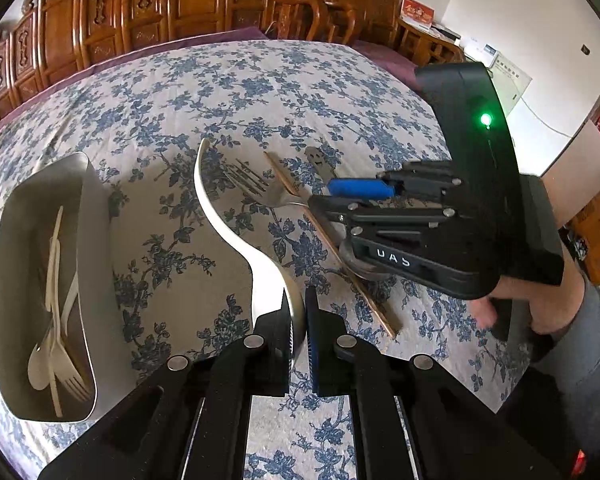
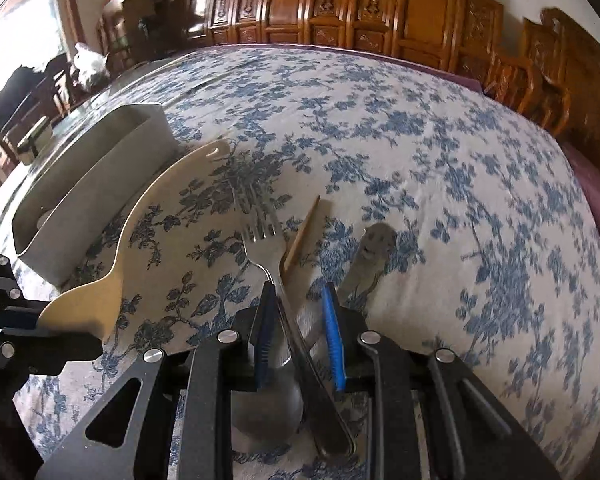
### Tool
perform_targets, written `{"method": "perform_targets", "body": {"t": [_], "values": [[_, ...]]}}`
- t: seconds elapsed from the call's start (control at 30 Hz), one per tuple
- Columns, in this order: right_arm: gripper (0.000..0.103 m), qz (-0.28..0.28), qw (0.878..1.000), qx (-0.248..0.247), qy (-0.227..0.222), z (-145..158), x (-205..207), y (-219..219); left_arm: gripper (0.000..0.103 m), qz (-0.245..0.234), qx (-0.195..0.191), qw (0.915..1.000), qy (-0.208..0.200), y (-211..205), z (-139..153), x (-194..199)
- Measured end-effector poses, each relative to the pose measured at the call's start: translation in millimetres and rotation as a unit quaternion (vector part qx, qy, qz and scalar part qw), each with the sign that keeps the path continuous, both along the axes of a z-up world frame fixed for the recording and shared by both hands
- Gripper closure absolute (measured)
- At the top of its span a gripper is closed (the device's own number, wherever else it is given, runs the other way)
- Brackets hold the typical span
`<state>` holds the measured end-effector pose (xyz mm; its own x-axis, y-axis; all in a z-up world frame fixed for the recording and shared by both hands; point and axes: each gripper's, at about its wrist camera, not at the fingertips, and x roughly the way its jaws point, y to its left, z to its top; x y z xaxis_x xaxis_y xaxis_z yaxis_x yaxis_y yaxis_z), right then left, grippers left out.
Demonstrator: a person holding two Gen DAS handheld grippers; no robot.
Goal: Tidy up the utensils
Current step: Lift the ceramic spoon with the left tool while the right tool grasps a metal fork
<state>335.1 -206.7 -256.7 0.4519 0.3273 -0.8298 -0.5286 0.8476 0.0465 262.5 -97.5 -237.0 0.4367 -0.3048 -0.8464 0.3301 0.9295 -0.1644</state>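
One table under a blue-flowered tablecloth (image 1: pixel 260 92) fills both views, with a row of carved wooden cabinets (image 1: pixel 140 12) along its far side. One grey rectangular bin (image 1: pixel 96 248) stands at the left; in the left wrist view it holds several cream plastic utensils (image 1: pixel 60 320), a fork and a spoon among them, though the exact count is hard to tell.

Loose utensils near the middle: one steel fork (image 2: pixel 260 236), one steel spoon (image 2: pixel 268 408) whose bowl lies under the right gripper, one wooden chopstick (image 2: pixel 300 236), and one grey metal handle (image 2: pixel 374 248) with cut-out holes at its end.

The left gripper (image 1: pixel 298 320) is clenched on the bowl end of one cream plastic spoon (image 1: pixel 220 216), the curved handle rising clear of the cloth and pointing far, just right of the bin.

The right gripper (image 2: pixel 298 320) sits low over the steel fork, its blue-padded jaws parted to either side of the handle, not pressed shut. A bare hand (image 1: pixel 540 304) grips its body at the right
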Motion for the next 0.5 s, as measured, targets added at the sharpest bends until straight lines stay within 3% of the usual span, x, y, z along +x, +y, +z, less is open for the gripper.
{"method": "perform_targets", "body": {"t": [0.13,0.5], "values": [[0.084,0.021,1.0,-0.01,0.006,-2.7,1.4,4.4,0.098,0.001,0.0,1.0,0.003,2.6,-1.5,0.3],[0.092,0.003,0.999,-0.008,0.033,-2.7,5.1,-5.3,0.098,0.0,-0.001,1.0,0.005,3.5,-3.0,1.8]]}}
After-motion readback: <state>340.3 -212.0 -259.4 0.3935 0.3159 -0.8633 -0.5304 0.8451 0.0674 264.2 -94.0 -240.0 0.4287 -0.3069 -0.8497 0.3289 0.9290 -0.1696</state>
